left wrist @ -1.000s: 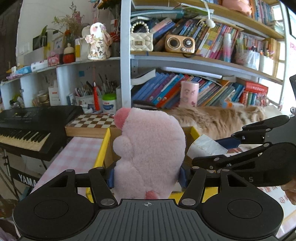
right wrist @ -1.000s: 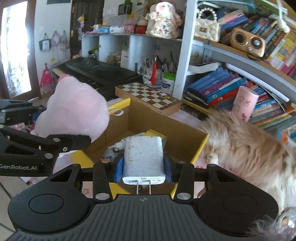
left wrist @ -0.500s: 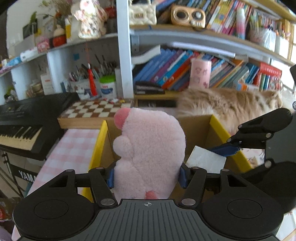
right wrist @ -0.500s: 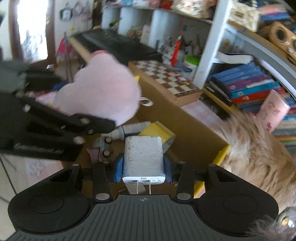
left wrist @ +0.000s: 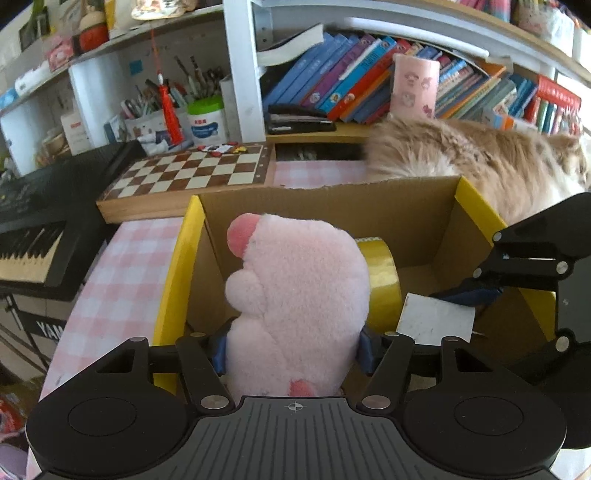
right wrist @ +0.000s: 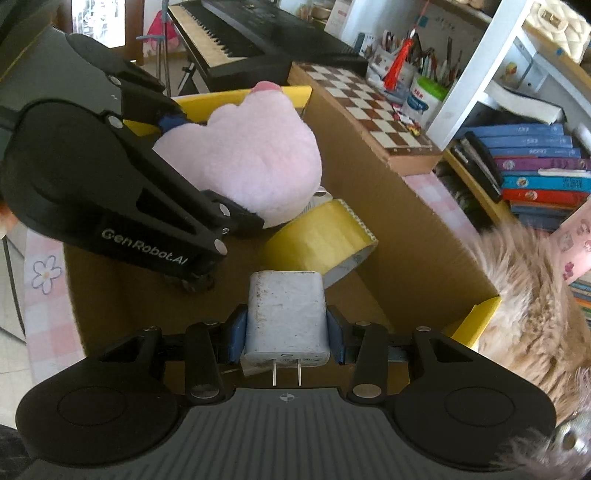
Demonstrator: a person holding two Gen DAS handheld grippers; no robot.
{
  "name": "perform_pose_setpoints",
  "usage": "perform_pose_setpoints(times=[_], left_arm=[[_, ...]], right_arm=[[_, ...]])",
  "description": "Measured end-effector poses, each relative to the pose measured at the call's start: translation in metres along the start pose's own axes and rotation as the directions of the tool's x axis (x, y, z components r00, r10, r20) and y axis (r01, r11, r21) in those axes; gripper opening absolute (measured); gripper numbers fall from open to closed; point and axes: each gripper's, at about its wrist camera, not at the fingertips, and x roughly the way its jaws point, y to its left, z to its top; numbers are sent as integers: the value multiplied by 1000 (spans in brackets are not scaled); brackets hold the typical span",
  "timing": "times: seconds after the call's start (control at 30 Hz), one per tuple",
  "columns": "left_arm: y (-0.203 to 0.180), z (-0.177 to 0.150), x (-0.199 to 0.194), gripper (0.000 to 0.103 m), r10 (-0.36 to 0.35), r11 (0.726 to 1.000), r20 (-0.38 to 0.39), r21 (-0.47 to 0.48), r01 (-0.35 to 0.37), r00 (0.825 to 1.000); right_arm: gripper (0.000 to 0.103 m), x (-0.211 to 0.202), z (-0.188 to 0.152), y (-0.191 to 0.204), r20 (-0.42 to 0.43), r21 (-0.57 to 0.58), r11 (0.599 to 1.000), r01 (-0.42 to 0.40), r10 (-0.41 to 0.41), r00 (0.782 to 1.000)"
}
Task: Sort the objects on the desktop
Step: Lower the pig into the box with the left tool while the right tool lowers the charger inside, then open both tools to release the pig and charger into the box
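Upright, charger (right wrist: 285, 317) prongs face the camera.

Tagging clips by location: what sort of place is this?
Probably a home study or child's room: crowded bookshelves, an electronic keyboard, a chessboard, and a furry pet beside the cardboard box.

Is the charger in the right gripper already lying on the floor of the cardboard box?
No. The right gripper has the white charger clamped between its fingers above the cardboard box.

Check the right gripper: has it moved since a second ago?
Yes. The right gripper, shut on the charger, has dipped forward over the cardboard box.
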Motion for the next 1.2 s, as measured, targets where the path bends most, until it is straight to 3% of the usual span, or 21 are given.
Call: perform_pose_setpoints(times=[0.33, 0.43, 0.57, 0.77, 1.2], left_arm=[[-3, -4, -4, 75, -13, 1000, 41, 20, 12, 999], [-4, -6, -10, 81, -19, 1000, 66, 17, 18, 998], [-6, -8, -26, 85, -22, 999, 119, 38, 17, 993], [-10, -9, -58, 86, -36, 999, 204, 45, 27, 978], [-29, -26, -124, 89, -45, 997, 345, 71, 21, 937]], right_arm=[[41, 8, -1, 1, -23, 12, 1000, 6, -6, 1000], [52, 5, 1, 1, 2, 23, 999, 31, -31, 1000], [53, -3, -2, -3, 31, 74, 996, 55, -57, 998], [57, -29, -10, -1, 102, 142, 986, 83, -98, 990], [57, -103, -39, 9, 212, 307, 937, 167, -239, 948]])
